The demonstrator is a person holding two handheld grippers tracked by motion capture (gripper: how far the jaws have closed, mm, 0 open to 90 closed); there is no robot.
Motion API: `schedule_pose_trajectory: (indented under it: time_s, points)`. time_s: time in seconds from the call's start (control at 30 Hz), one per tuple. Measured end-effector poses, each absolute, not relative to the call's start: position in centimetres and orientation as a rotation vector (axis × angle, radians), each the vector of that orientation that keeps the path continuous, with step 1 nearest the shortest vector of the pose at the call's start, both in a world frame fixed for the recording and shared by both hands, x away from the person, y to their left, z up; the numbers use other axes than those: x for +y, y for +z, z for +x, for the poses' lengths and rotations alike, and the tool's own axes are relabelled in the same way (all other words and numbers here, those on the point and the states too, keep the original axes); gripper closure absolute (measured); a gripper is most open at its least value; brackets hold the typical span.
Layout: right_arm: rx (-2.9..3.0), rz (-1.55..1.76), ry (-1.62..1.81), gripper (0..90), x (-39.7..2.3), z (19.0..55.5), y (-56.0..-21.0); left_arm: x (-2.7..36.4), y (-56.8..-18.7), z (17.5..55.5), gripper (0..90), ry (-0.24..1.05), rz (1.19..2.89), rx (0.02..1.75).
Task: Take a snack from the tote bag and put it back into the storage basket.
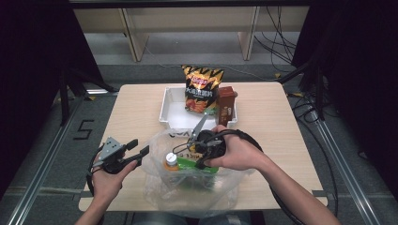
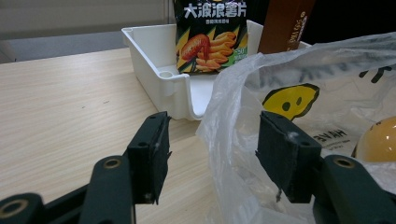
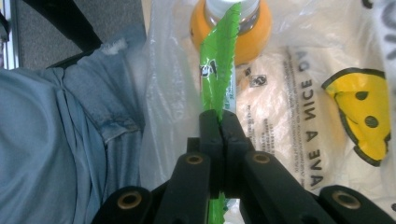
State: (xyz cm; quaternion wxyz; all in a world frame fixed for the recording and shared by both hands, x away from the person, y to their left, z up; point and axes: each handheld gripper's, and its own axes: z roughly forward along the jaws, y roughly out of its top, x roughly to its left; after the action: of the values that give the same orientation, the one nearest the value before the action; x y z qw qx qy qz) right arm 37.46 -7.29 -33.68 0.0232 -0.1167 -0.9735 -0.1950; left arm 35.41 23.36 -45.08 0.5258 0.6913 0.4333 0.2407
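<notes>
From above, the right claw (image 1: 202, 151) sits over the plastic bag (image 1: 187, 180), just in front of the white tray (image 1: 165, 108).

The left claw (image 2: 210, 154) is spread at the bag's edge.

The right claw pinches a green packet (image 3: 219, 70) over the bag.

Open tool (image 2: 211, 156), plastic bag (image 2: 299, 93) edge perhaps between

High view looks down; both gripper views sit close, sharing the plastic bag (image 1: 187, 187).
</notes>
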Motion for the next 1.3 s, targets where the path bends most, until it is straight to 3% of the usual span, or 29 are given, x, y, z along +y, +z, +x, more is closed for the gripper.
schedule_pose_trajectory:
  time_s: [1.3]
  points:
    - [-3.069, -0.437, -0.821, 90.0, -9.1, 39.2, -28.9, 23.4, -45.0, 35.4, 43.6, 0.576, 1.653, 1.034]
